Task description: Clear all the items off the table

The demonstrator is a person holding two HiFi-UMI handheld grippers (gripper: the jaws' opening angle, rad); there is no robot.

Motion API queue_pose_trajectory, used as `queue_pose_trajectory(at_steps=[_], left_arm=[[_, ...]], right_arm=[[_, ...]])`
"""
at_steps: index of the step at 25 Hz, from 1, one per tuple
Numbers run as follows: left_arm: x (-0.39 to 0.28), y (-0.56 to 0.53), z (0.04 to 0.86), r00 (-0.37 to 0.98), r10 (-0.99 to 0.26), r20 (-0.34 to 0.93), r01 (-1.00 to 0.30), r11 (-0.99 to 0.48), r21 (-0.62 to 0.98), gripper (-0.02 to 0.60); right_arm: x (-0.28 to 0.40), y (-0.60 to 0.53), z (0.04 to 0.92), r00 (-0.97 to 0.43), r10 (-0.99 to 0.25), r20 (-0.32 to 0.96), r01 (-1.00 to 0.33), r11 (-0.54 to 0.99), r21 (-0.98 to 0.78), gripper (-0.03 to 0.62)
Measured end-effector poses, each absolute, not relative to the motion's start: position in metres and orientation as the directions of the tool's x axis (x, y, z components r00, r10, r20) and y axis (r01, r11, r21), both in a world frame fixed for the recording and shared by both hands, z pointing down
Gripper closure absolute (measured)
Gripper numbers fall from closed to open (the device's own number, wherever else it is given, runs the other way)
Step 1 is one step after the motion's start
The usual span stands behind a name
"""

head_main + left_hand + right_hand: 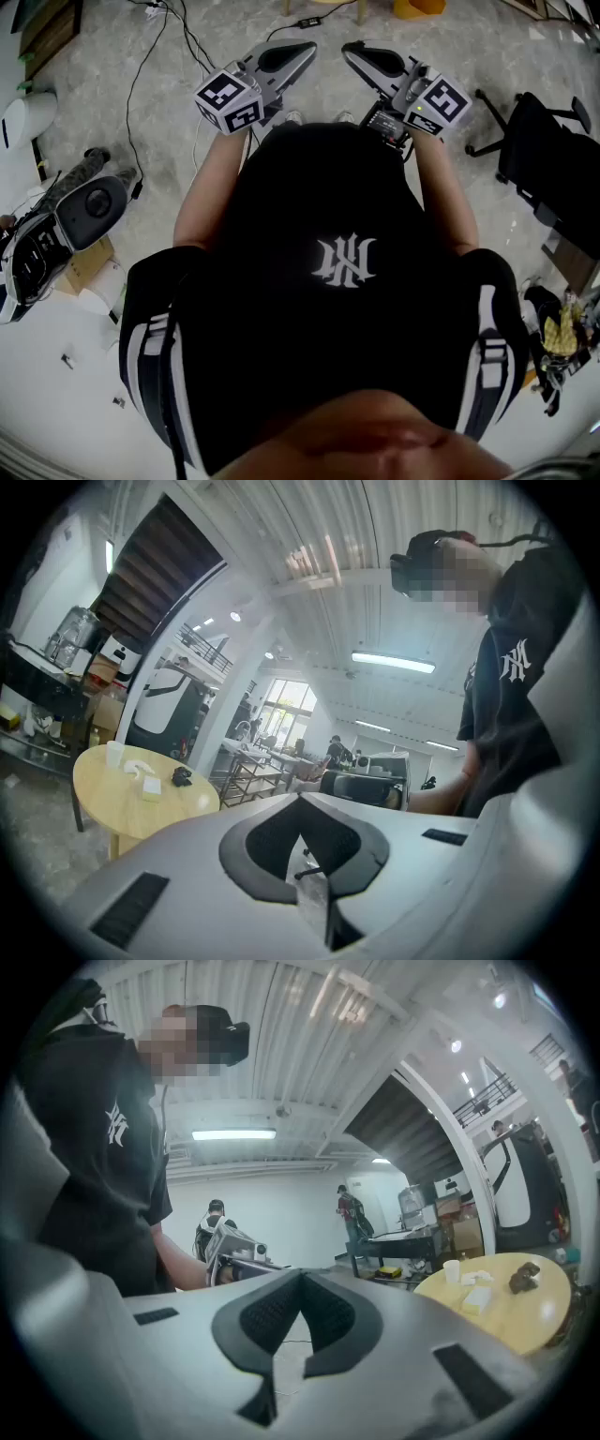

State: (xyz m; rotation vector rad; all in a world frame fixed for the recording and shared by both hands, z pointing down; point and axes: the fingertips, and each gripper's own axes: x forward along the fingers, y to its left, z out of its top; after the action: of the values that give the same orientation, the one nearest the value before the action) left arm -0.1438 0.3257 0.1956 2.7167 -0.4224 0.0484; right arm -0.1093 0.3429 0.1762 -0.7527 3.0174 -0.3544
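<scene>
Head view: you hold left gripper (298, 49) and right gripper (358, 52) level, jaws together, empty | step: likely not begun | next: reach table (103, 803), open jaws.

Left claw (305, 49), right claw (352, 49), both closed, black cap (337, 309)

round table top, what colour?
Light wood, a pale yellow-tan. The round table shows best in the left gripper view.

A black office chair (553, 155) stands on marbled grey floor (94, 103).
</scene>
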Motion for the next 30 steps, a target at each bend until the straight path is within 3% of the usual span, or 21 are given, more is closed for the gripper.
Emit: queue_pose_trajectory(at_steps=[17,30], left_arm=[[-0.132,0.327,0.201,0.945,-0.308,0.111,-0.327,-0.868,0.375,0.569],[-0.108,0.322,0.198,0.906,-0.386,0.173,-0.422,-0.854,0.305,0.569]], right_arm=[[-0.086,0.338,0.169,-0.868,-0.496,0.003,-0.487,0.850,-0.201,0.591],[-0.019,0.339,0.154,-0.860,-0.511,-0.020,-0.503,0.852,-0.146,0.591]])
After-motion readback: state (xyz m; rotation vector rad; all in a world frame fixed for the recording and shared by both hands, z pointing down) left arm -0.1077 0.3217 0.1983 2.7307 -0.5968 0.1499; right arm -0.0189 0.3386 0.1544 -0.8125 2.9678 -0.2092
